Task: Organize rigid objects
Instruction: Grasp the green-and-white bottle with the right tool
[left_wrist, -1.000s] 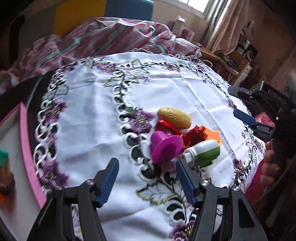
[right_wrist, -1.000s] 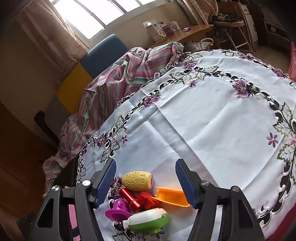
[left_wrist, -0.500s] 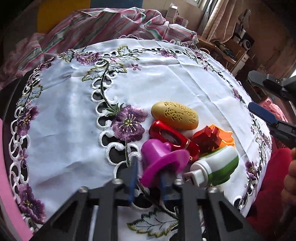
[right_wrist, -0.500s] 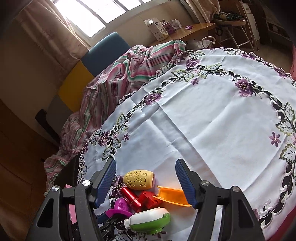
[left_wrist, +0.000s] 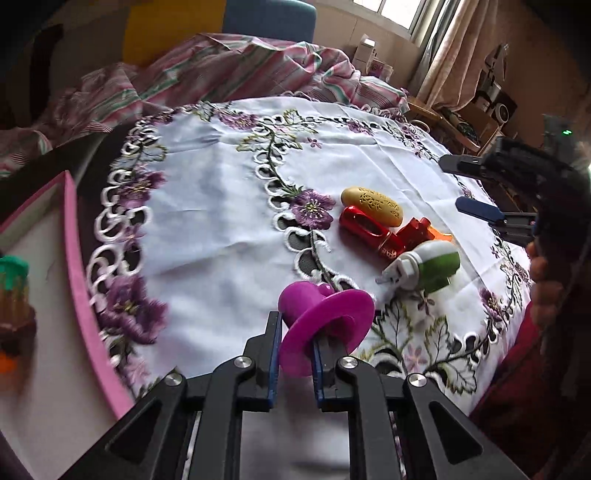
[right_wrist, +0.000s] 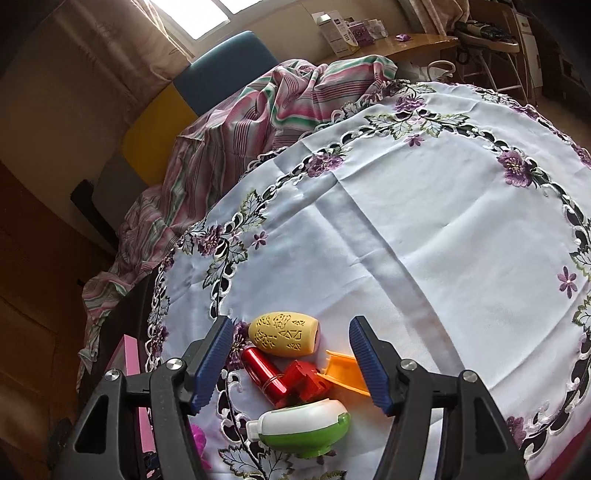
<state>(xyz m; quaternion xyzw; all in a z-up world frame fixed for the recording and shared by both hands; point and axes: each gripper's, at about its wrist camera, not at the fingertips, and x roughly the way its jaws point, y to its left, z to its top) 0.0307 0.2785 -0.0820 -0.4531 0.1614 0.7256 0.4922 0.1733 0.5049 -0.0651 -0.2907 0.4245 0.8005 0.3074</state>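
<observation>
— Left wrist view first: what did it show, biggest things down?

— Widest of all was the table under a white embroidered tablecloth, with a striped blanket heaped beyond its far edge. At the left lay a pink-rimmed tray holding a green-topped item, too blurred to identify.

— And the left hand-held gripper?

— Its jaws were clamped on the flat brim of a magenta plunger-shaped toy, held above the cloth, apart from the pile.

— Where was the pile?

— Right of centre on the cloth: a green-and-white dispenser, a yellow patterned oval case touching a red metallic tube, a small red block and an orange piece tucked just behind it.

— What about the right hand-held gripper?

— Seen from the right wrist, its blue pads stood apart with nothing gripped, hanging over that pile; the yellow case, red tube and red block showed between the fingers. A person's fingers wrapped its handle at the frame's right edge.
</observation>
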